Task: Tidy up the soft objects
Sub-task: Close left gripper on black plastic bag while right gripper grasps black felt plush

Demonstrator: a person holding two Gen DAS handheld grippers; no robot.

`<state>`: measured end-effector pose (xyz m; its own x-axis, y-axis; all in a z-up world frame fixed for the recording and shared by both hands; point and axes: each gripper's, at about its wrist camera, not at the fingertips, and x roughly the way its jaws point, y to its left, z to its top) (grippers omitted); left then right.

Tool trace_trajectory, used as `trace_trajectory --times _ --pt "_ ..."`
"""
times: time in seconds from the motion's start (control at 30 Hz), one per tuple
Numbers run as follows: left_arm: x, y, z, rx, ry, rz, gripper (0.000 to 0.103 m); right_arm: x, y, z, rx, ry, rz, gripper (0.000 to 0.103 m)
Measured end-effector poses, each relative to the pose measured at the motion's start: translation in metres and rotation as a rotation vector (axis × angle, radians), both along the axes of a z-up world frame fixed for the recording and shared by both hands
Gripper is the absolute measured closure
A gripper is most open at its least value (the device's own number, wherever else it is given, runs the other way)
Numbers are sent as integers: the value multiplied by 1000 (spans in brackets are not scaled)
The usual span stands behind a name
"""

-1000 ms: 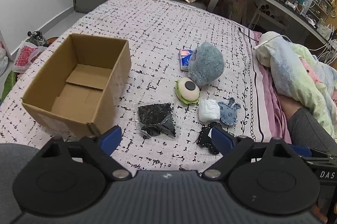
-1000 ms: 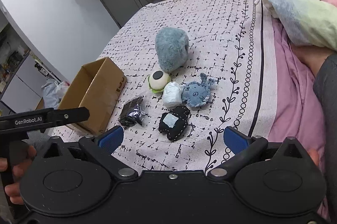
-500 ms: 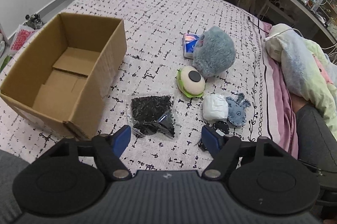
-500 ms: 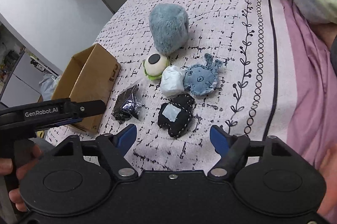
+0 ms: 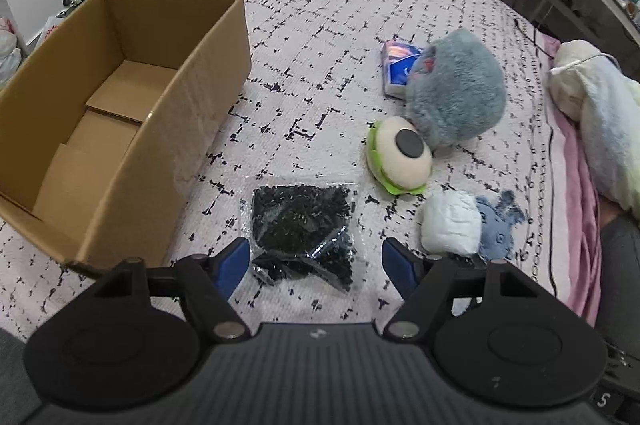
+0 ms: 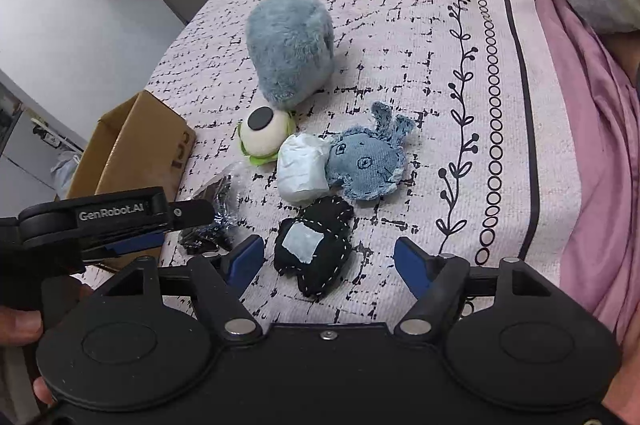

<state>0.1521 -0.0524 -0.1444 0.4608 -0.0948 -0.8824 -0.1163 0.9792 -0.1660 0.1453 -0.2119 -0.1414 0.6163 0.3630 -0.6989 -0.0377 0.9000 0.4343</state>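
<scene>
From the left wrist camera, the left tool [image 5: 316, 261] is released, its blue fingertips [image 5: 234, 263] spread to either side of the near end of a clear bag of black bits [image 5: 302, 225] lying on the bed [image 5: 320, 25]. An open cardboard box [image 5: 120, 113] sits at about 10 o'clock from the bag. At 1 o'clock lies the eyeball plush [image 5: 400, 155], touching the fluffy grey-blue plush [image 5: 456, 97] behind it; that plush partly hides a blue packet [image 5: 396, 69]. At 3 o'clock a white soft bundle [image 5: 450, 223] presses against the denim whale toy [image 5: 498, 227], whose lower edge is cut off by the tool's body. From the right wrist camera, the right tool [image 6: 328, 261] is likewise released, its fingertips flanking the black felt toy [image 6: 316, 245], though whether they touch it is hard to make out. The bundle and whale lie at 12 o'clock from it. The left tool reaches in from 9 o'clock, covering much of the bag and the box's near side.
</scene>
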Motion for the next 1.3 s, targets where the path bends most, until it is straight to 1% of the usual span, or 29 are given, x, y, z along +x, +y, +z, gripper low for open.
trace_trajectory --times 0.17,0.33,0.4,0.5,0.6,0.63,0.67,0.7,0.73,0.77,0.87,0.97,1.13,1.3 --pt "8 -1 -13 10 26 18 31 7 9 -6 -13 22 7 32" --pt "14 -3 -26 11 51 32 31 12 18 -8 -32 15 22 31" --pt "15 -2 -27 8 48 48 31 14 20 -9 -44 10 19 31" --pt "14 -6 -30 19 41 46 31 15 24 -12 -71 6 16 31" --pt "12 -9 -29 34 37 38 39 17 28 -14 -100 -13 22 31" --pt "12 -9 -29 32 36 38 44 17 29 -14 -112 -16 26 31" --pt "12 -8 -28 29 36 39 49 17 31 -14 -125 -16 26 35" --pt "11 -8 -27 26 32 41 51 17 32 -14 -135 -19 25 46" --pt "9 -8 -26 21 27 39 53 16 32 -13 -140 -24 29 54" --pt "8 -8 -25 14 25 36 55 16 32 -13 -137 -25 38 67" --pt "2 -9 -16 2 3 25 58 12 31 -10 -111 -26 54 70" --pt "-5 -11 -7 -4 -19 16 59 4 30 -1 -118 -68 70 71" --pt "-20 -9 8 -2 -40 4 59 -5 22 14 -93 -113 50 71" --pt "-33 -5 30 2 -87 -6 59 -12 20 22 -75 -144 28 71"
